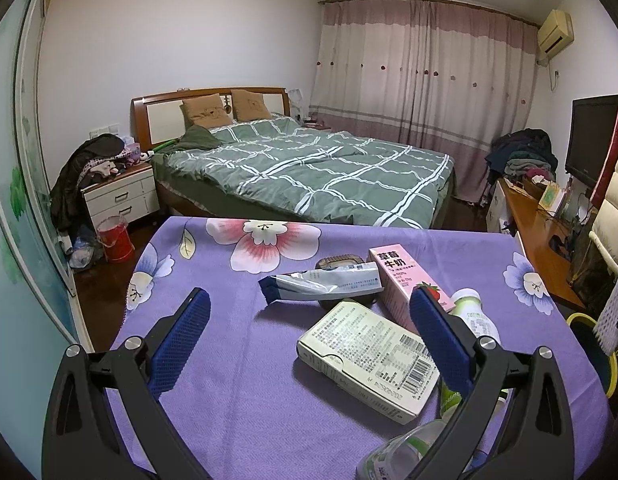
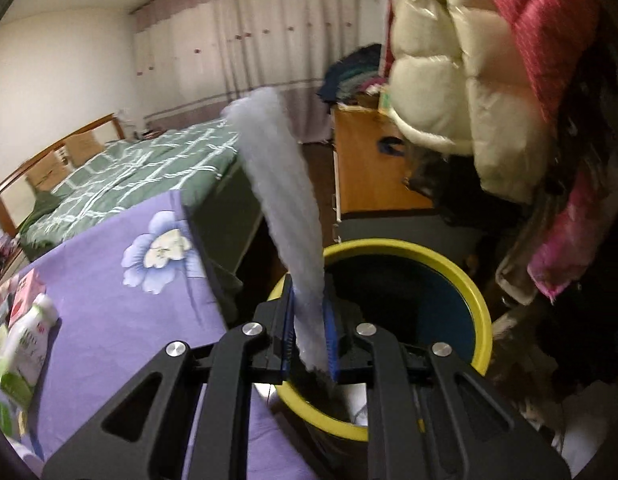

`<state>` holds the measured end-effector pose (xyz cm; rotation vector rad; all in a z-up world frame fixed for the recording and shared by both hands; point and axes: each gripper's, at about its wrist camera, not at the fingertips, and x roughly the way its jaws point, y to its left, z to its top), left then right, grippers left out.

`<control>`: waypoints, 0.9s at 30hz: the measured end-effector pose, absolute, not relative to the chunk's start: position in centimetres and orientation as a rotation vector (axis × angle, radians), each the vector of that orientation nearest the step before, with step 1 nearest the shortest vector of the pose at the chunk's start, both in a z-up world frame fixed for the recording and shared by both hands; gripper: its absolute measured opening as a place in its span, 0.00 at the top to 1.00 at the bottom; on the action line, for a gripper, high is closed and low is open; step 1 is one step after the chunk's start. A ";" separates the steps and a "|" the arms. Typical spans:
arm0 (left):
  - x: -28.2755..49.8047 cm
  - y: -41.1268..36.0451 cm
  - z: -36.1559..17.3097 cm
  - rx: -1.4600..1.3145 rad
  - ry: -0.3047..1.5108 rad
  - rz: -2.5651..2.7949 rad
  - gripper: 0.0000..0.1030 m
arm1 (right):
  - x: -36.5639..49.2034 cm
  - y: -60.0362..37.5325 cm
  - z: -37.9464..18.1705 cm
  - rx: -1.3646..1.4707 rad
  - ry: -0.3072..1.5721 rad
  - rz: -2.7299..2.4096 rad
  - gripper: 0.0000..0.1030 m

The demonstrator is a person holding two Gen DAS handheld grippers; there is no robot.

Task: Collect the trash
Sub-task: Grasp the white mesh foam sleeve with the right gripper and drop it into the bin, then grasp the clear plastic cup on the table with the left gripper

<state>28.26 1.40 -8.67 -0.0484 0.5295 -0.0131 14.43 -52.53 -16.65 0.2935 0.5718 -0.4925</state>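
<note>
Fingers: R (image 2: 309, 332) pinch foam strip (image 2: 281, 184) over yellow-rim bin (image 2: 475, 292); L (image 1: 309, 332) spread (nothing held) above cardboard box (image 1: 369, 360).

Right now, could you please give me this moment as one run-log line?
right gripper: shut on foam strip, over bin | left gripper: open, above table | box, carton, pouch: uncollected

The left gripper (image 1: 309, 320) is held level and low, its blue-padded fingers (image 1: 181, 340) spread wide apart with nothing between them. The right gripper (image 2: 309, 332) is tilted downward, its fingers (image 2: 286, 328) pressed close on a white foam strip (image 2: 281, 184).
</note>
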 end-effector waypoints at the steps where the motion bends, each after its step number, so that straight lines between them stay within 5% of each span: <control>1: 28.3 1.3 -8.7 -0.047 0.530 -0.015 0.05 | 14.5 -52.8 -16.7 0.301 0.577 -0.507 0.87; 7: 28.1 1.1 -8.7 -0.040 0.523 -0.026 0.05 | 14.4 -53.7 -17.0 0.338 0.588 -0.563 0.87; 11: 28.0 1.0 -8.6 -0.040 0.524 -0.029 0.05 | 14.2 -53.8 -16.9 0.342 0.575 -0.583 0.64; 15: 27.9 0.9 -8.6 -0.036 0.523 -0.033 0.05 | 14.1 -53.5 -16.7 0.323 0.560 -0.588 0.57; 27: 27.7 0.4 -8.6 -0.032 0.535 -0.063 0.05 | 14.4 -52.6 -16.3 0.267 0.557 -0.586 0.50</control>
